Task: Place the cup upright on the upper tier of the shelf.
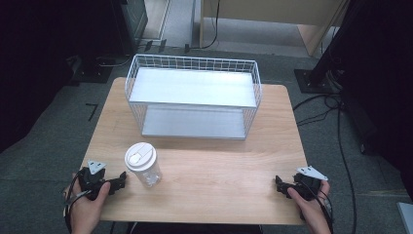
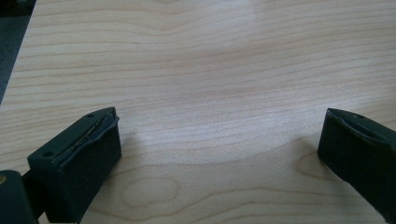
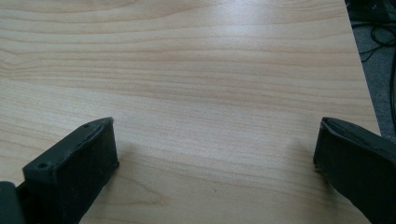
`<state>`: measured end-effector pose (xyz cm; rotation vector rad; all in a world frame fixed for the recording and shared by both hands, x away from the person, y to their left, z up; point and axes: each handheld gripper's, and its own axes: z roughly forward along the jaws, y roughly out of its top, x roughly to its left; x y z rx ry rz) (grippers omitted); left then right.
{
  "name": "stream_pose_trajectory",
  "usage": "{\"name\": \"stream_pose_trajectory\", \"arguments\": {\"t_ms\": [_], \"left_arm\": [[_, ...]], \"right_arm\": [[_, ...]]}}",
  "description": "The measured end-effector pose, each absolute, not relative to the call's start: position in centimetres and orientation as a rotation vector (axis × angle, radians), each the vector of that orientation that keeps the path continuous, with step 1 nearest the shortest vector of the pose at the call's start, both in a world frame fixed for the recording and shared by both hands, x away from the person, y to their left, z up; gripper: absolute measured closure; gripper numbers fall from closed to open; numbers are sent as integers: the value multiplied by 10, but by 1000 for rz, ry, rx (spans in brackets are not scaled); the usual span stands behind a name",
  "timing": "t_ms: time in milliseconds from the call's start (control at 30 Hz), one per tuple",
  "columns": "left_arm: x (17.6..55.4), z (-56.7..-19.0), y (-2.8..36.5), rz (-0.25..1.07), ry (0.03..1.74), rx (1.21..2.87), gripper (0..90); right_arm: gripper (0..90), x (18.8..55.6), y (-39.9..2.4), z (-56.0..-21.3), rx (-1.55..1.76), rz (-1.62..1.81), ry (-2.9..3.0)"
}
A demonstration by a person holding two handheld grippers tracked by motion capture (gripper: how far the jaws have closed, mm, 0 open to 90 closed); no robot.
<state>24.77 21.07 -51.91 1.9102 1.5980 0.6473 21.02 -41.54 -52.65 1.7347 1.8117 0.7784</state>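
A clear plastic cup (image 1: 144, 169) with a white lid (image 1: 140, 156) stands upright on the wooden table (image 1: 219, 175), at the front left. Just left of it, my left gripper (image 1: 120, 182) rests low near the front edge, jaws pointing right toward the cup and apart from it. In the left gripper view the left gripper (image 2: 220, 122) is open, with bare wood between its jaws. At the front right corner my right gripper (image 1: 279, 185) points left. The right gripper (image 3: 215, 127) is also open over bare wood.
A white wire rack (image 1: 192, 88) with two flat shelves stands at the back centre of the table. The table's right edge (image 3: 362, 65) lies close to the right gripper. Cables (image 1: 336, 126) and a stand base (image 1: 311, 80) lie on the dark floor to the right.
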Motion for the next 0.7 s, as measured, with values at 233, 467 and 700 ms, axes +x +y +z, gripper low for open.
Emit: {"name": "stream_pose_trajectory", "arguments": {"t_ms": [233, 467, 700], "left_arm": [[246, -518, 212, 626, 1574, 1944, 0], [242, -517, 212, 595, 1537, 1968, 0], [230, -516, 206, 534, 1403, 2059, 0]], "right_arm": [[0, 211, -415, -527, 1733, 781, 1813], [0, 211, -415, -527, 1733, 781, 1813], [0, 211, -415, -527, 1733, 781, 1813]]}}
